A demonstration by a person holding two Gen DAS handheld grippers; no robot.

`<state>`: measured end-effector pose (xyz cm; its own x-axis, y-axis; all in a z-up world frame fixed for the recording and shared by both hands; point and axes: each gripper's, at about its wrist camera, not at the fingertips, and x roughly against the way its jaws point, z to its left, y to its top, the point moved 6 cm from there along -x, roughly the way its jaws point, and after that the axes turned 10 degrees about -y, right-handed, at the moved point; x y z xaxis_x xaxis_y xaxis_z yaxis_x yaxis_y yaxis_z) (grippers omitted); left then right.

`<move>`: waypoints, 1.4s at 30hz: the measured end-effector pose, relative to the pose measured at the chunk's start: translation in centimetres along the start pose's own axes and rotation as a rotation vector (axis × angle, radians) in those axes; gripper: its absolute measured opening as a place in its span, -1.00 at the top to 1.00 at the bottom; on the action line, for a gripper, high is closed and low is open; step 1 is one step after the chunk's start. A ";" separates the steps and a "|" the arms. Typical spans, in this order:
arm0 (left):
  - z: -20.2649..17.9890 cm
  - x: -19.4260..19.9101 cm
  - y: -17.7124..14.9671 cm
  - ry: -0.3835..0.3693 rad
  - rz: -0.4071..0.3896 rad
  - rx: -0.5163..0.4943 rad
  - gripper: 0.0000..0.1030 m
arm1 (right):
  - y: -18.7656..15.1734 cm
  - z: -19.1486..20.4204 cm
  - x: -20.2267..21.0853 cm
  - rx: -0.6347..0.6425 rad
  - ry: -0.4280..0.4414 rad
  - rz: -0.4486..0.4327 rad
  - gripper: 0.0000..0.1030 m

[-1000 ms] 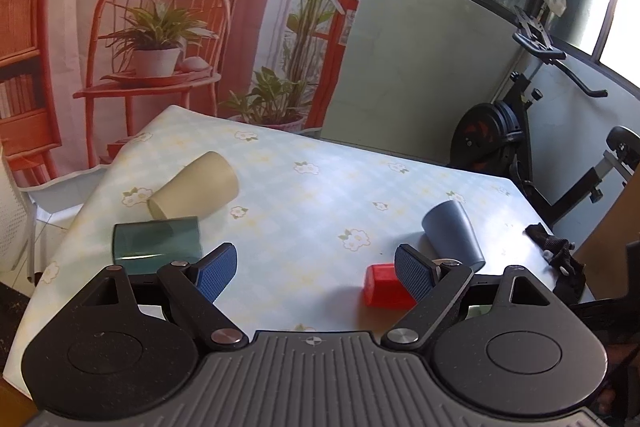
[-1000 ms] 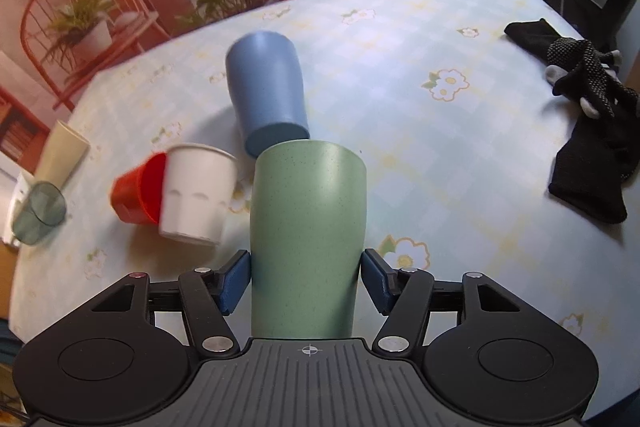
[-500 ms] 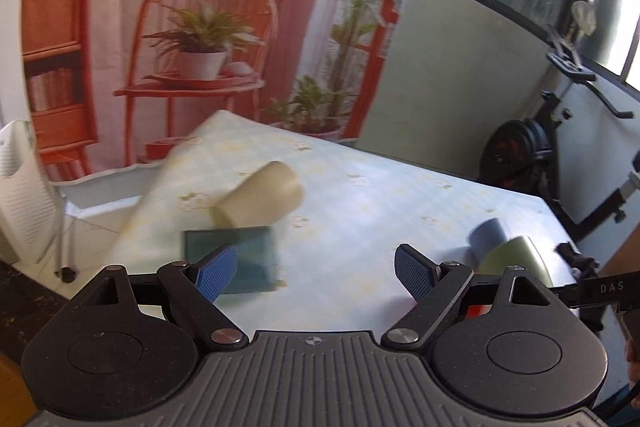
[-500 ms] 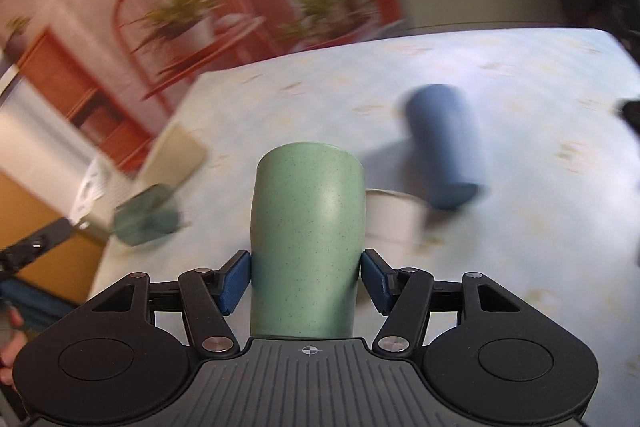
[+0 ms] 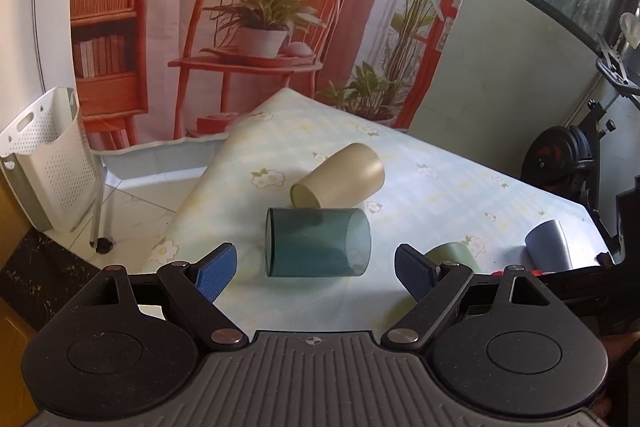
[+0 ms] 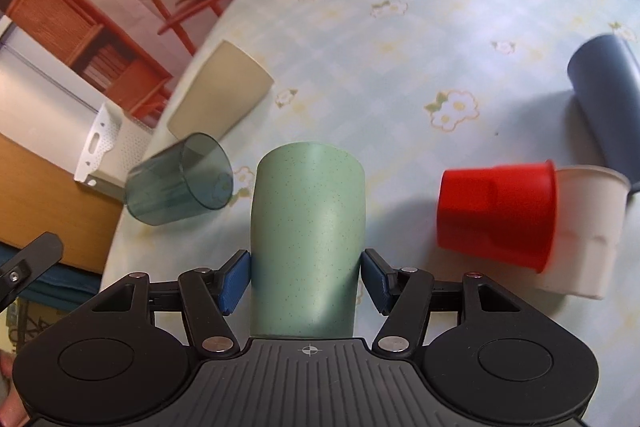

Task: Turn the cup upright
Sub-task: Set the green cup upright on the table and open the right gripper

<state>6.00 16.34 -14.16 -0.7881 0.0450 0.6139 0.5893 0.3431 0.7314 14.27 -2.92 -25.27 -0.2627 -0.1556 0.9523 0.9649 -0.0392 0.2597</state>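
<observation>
My right gripper [image 6: 306, 281] is shut on a light green cup [image 6: 308, 243], its closed base pointing away from me; the cup also shows in the left wrist view [image 5: 452, 257]. My left gripper [image 5: 316, 269] is open and empty, just in front of a clear teal cup [image 5: 318, 243] lying on its side, also seen in the right wrist view [image 6: 178, 185]. A beige cup [image 5: 340, 181] lies on its side behind it. A red cup [image 6: 496, 209], a white cup [image 6: 588, 227] and a blue cup [image 6: 608, 103] lie on their sides at the right.
The table [image 5: 420, 195] has a pale floral cloth; its left edge is near the teal cup. A white perforated basket [image 5: 44, 163] stands on the floor at left. An exercise bike [image 5: 572, 155] stands beyond the table at right.
My left gripper has swung left and now faces the teal cup between its fingers. My right gripper has turned left with the green cup; the red and white cups now lie to its right.
</observation>
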 end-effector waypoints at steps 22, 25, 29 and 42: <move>-4.1 -4.9 -1.6 -0.072 0.132 -0.033 -0.70 | -0.1 -7.4 7.9 -0.010 -0.041 -0.303 -0.12; -5.5 -6.4 -2.1 -0.095 0.163 -0.042 -0.70 | -0.7 -9.7 9.3 -0.019 -0.097 -0.373 -0.28; -7.0 -8.2 -2.7 -0.094 0.194 -0.064 -0.70 | -1.7 -13.2 10.4 -0.057 -0.140 -0.414 -0.28; -8.3 -12.2 -4.4 -0.071 0.332 -0.049 -0.70 | -3.4 -19.2 11.1 -0.157 -0.173 -0.460 -0.60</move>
<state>14.51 6.44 -22.44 -0.5609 0.2121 0.8002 0.8224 0.2537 0.5092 8.15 -23.44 -18.67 -0.6442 0.0774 0.7609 0.7346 -0.2147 0.6437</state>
